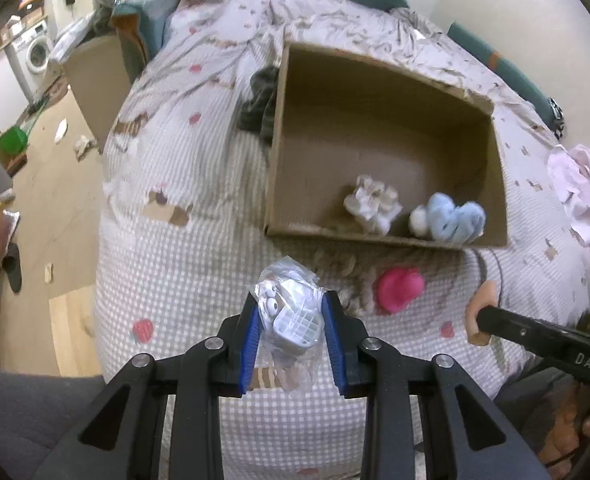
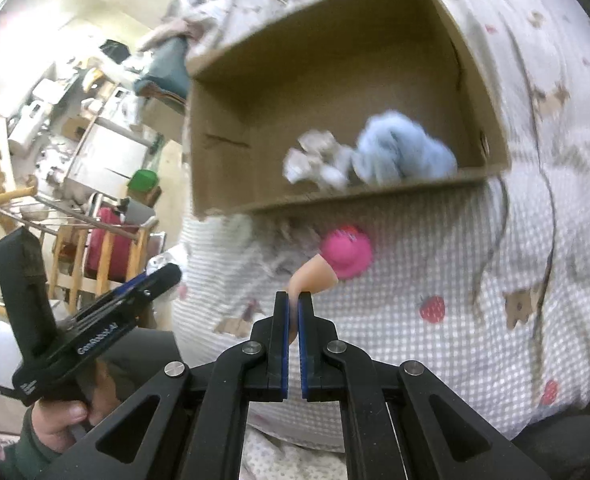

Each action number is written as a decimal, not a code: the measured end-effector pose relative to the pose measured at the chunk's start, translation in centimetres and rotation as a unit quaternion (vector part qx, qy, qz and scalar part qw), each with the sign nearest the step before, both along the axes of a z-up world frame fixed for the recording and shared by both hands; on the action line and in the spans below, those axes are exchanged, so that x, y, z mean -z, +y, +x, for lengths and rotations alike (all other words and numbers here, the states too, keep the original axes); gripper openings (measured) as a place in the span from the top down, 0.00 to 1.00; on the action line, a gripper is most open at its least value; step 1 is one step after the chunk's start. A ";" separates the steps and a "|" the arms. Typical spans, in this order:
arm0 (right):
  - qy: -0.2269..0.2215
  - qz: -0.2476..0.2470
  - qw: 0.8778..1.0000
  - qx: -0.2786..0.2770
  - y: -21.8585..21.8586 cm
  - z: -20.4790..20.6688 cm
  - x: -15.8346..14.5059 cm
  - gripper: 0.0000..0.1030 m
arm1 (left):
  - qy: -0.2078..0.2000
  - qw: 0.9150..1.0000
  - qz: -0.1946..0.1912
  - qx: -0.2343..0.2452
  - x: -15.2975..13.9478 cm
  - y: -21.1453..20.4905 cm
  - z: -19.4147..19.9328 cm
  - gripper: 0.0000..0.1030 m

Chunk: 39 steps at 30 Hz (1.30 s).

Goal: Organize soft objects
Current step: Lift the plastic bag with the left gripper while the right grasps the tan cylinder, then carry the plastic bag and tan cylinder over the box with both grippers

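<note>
Two toys in, more to go
Left gripper (image 1: 291, 312) squeezes a grey toy in a clear plastic bag (image 1: 289, 312); right gripper (image 2: 293, 304) pinches a peach soft toy (image 2: 313, 276); brown cardboard box (image 1: 375, 84) at 12 o'clock holds two

A: Box (image 1: 279, 152) is matt brown cardboard. Bed cover (image 1: 183, 264) is woven checked cloth.
B: Left hand-held gripper (image 1: 291, 320): matt black plastic, blue ribbed pads, bright metal pins. It holds a clear glossy plastic bag (image 1: 289, 312). Blue toy (image 1: 455, 220) is fluffy.
</note>
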State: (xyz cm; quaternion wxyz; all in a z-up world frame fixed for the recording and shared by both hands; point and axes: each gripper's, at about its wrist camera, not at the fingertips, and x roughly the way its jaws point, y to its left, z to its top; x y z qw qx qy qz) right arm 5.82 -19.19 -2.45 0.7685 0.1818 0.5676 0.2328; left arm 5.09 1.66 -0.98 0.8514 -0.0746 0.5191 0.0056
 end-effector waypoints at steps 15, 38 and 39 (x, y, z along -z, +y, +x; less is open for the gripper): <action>-0.113 -0.016 0.993 -0.004 -1.8 6.4 -5.8 0.95 | -0.043 0.999 -0.002 0.023 -3.7 -1.2 7.2 0.73; -0.087 -0.024 0.996 0.005 -1.1 9.3 -1.0 0.94 | -0.018 0.999 -0.016 0.037 2.9 -2.6 11.5 0.73; -0.086 -0.024 0.996 0.004 -1.1 9.4 -0.8 0.94 | -0.019 0.999 -0.014 0.037 2.8 -2.6 11.5 0.73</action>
